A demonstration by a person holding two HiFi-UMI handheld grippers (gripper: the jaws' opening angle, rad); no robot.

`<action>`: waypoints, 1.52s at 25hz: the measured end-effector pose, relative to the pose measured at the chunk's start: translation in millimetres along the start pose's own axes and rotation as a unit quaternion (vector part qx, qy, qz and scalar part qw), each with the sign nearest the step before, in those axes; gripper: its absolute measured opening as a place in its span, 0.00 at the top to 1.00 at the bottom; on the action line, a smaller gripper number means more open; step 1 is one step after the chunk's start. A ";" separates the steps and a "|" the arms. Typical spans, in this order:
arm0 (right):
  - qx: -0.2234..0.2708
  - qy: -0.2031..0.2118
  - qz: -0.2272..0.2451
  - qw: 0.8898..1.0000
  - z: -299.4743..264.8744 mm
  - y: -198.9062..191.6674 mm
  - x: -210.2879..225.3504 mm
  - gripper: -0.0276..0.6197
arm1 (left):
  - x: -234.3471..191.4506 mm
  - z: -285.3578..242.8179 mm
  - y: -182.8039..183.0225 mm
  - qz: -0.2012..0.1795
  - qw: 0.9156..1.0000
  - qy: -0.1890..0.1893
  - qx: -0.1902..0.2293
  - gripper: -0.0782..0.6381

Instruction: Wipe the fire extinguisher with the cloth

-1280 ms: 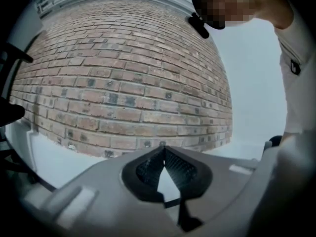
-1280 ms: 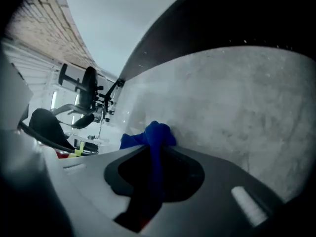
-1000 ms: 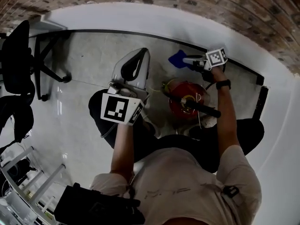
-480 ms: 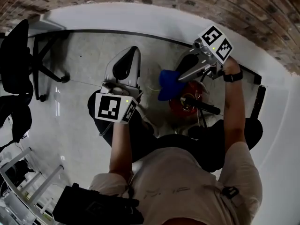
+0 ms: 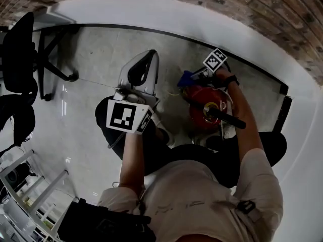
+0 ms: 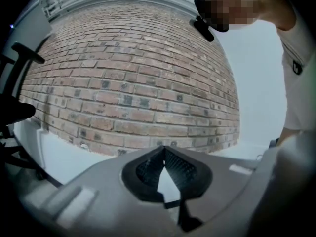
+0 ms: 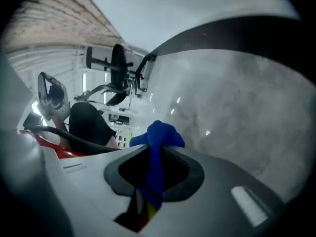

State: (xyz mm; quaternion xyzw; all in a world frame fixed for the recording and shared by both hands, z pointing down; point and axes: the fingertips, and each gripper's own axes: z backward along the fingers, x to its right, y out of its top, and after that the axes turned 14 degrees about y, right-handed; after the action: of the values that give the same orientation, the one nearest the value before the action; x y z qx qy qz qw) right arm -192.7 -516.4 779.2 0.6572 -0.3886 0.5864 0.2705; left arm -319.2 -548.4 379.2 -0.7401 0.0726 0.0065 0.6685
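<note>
The left gripper [image 5: 146, 59] hangs over the floor [image 5: 96, 59], apart from the extinguisher [image 5: 204, 107]. In its own view [image 6: 164, 152] the jaws meet at the tips with nothing between them, and it faces a brick wall [image 6: 133, 83]. The right gripper [image 5: 196, 76] is clamped on a blue cloth [image 5: 184, 77]. In the right gripper view [image 7: 155, 154] the cloth [image 7: 159, 135] runs up between the jaws and bunches above the tips. The head view sets that bunch at the far left edge of the red extinguisher, which stands on the floor by the person's legs and is seen from above, so its side is hidden. Whether the cloth touches it cannot be told. The right gripper view shows only a red sliver [image 7: 47, 143] of the extinguisher and its black hose [image 7: 74, 137].
</note>
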 end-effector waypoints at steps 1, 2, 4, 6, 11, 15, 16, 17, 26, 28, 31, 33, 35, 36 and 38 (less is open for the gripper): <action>0.025 -0.004 -0.007 1.000 -4.6 -0.3 19.9 0.85 | -2.5 -0.2 -2.8 0.000 1.000 0.002 -0.004 0.89; 0.046 -0.016 -0.012 0.999 -7.6 -1.2 39.1 0.85 | -4.4 -0.8 -5.2 0.000 1.000 0.003 -0.007 0.89; 0.073 -0.059 -0.014 0.995 -8.1 -6.4 74.8 0.85 | -4.9 -2.7 -9.3 0.000 1.000 0.001 -0.013 0.89; 0.088 -0.091 -0.018 0.992 -7.3 -11.4 96.1 0.85 | -3.0 -4.3 -11.7 -0.001 1.000 -0.002 -0.018 0.89; 0.001 -0.115 0.031 0.993 0.1 -11.6 94.7 0.85 | 1.6 -11.1 -12.5 -0.002 1.000 -0.007 -0.019 0.89; 0.012 -0.057 0.126 0.990 30.4 38.8 -2.9 0.86 | 5.7 -14.8 -15.4 0.000 1.000 -0.014 -0.024 0.89; 0.048 -0.030 0.152 0.987 42.8 59.3 -41.9 0.85 | 5.1 -15.4 -15.8 0.000 1.000 -0.013 -0.025 0.89; 0.082 0.002 0.176 0.981 55.4 76.3 -83.3 0.85 | 4.3 -15.6 -15.8 -0.001 1.000 -0.011 -0.026 0.89; -0.085 0.263 0.382 0.882 48.0 42.8 -351.1 0.85 | -1.4 -11.7 5.7 0.006 1.000 -0.004 -0.004 0.89; -0.131 0.259 0.381 0.878 32.8 30.2 -347.6 0.85 | -2.2 -9.2 8.2 0.005 1.000 -0.003 -0.001 0.89; -0.157 0.249 0.316 0.902 15.6 28.1 -315.0 0.85 | -3.0 -6.5 7.6 0.003 1.000 -0.001 -0.003 0.89; -0.142 0.257 0.271 0.917 9.3 34.1 -288.6 0.84 | -2.8 -5.1 5.9 0.006 1.000 0.000 -0.007 0.89; -0.146 0.240 0.237 0.930 2.3 33.2 -246.5 0.84 | -1.9 -4.4 4.4 0.009 1.000 -0.001 -0.009 0.89; -0.157 0.217 0.216 0.939 -2.2 29.6 -218.5 0.84 | -1.8 -4.2 3.5 0.009 1.000 0.000 -0.011 0.89; -0.176 0.163 0.165 0.957 -12.4 21.4 -159.3 0.84 | -2.0 -3.6 0.0 0.009 1.000 0.003 -0.014 0.89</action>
State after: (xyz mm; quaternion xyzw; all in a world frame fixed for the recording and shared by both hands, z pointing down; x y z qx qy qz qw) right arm -218.9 -487.3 622.8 0.4212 -0.5391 0.6445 0.3414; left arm -321.4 -551.8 379.8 -0.7489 0.0809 0.0114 0.6577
